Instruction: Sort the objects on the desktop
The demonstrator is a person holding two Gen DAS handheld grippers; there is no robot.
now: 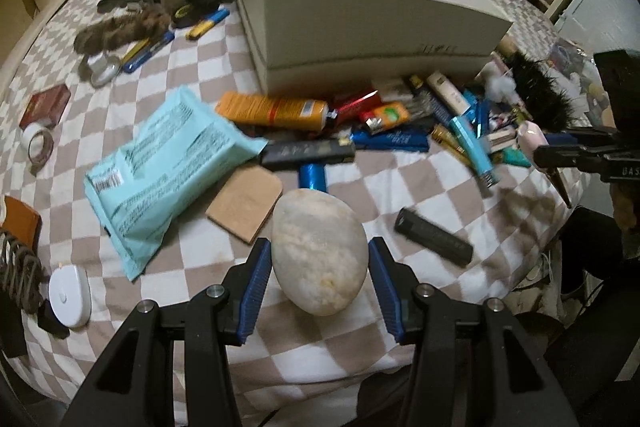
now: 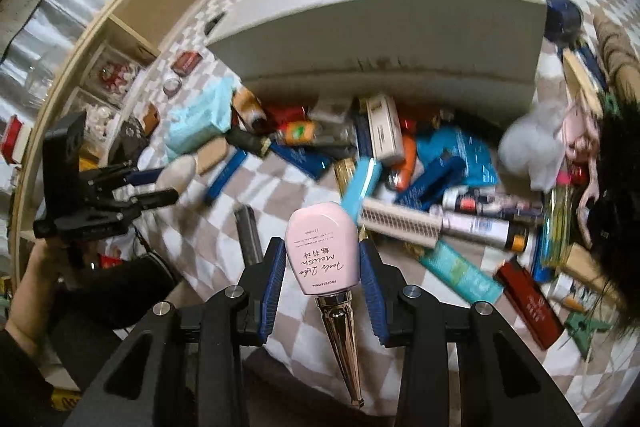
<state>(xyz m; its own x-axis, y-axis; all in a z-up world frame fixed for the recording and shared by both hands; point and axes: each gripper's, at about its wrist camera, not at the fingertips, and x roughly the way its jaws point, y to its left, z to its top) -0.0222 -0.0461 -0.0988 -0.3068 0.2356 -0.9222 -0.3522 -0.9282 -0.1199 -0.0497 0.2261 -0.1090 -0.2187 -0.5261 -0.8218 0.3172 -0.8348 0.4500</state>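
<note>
A pale egg-shaped stone (image 1: 320, 251) sits between the blue pads of my left gripper (image 1: 319, 243), which is shut on it above the checkered bedspread (image 1: 400, 183). In the right wrist view that same stone (image 2: 180, 169) shows at the left, held off the cloth. My right gripper (image 2: 322, 243) is shut on a pink bottle (image 2: 322, 251) whose metallic cone cap points back toward the camera. The left wrist view shows the pink bottle (image 1: 530, 139) at the right edge. A big white open box (image 1: 360, 23) stands behind a pile of tubes and cosmetics (image 2: 420, 163).
A teal wipes pack (image 1: 160, 171), a brown card (image 1: 246, 203), a black stick (image 1: 434, 241) and an orange tube (image 1: 276, 109) lie near the stone. A tape roll (image 1: 38, 145) and a white device (image 1: 70, 301) sit at the left. A hand (image 2: 28, 287) holds the left gripper.
</note>
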